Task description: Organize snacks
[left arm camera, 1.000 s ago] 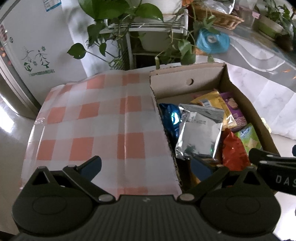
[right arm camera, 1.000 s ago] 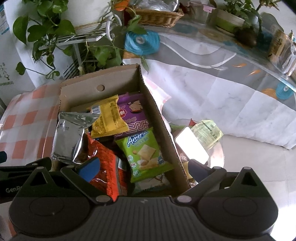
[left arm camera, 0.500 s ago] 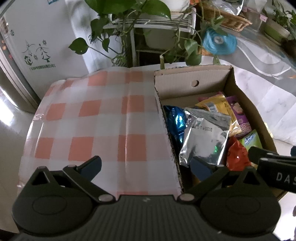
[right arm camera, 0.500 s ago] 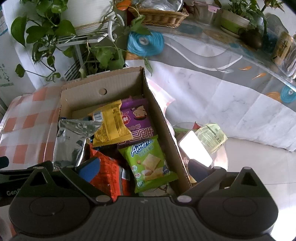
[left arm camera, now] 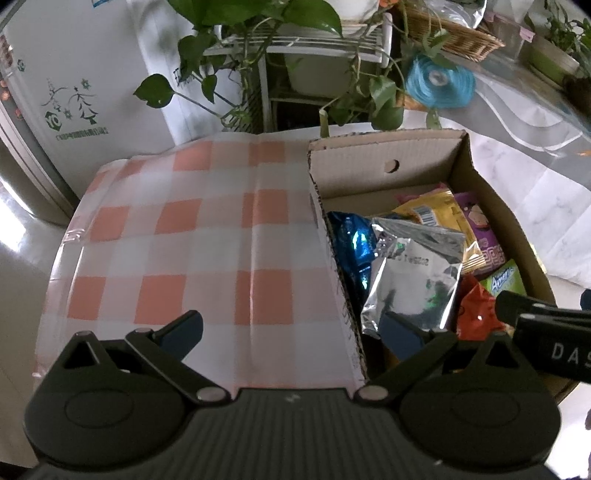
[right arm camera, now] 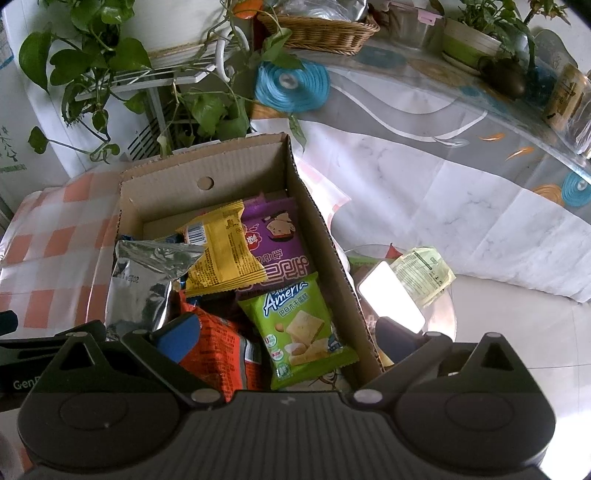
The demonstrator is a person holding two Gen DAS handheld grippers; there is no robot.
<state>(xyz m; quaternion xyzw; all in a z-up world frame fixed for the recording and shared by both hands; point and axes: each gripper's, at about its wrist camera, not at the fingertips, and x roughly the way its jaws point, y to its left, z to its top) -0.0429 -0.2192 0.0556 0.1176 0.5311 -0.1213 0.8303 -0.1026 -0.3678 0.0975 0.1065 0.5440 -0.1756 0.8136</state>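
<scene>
Several snack packets fill the cardboard box (right arm camera: 207,192); left gripper (left arm camera: 291,328) and right gripper (right arm camera: 284,334) jaws apart, empty.

Glossy pale floor (right arm camera: 517,332), leafy plants (left arm camera: 236,22) on white rack (left arm camera: 317,44).

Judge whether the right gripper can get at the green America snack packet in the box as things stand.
Probably yes. The right gripper is open above the cardboard box, and the green packet lies on top of the pile, uncovered, between its fingers.
</scene>
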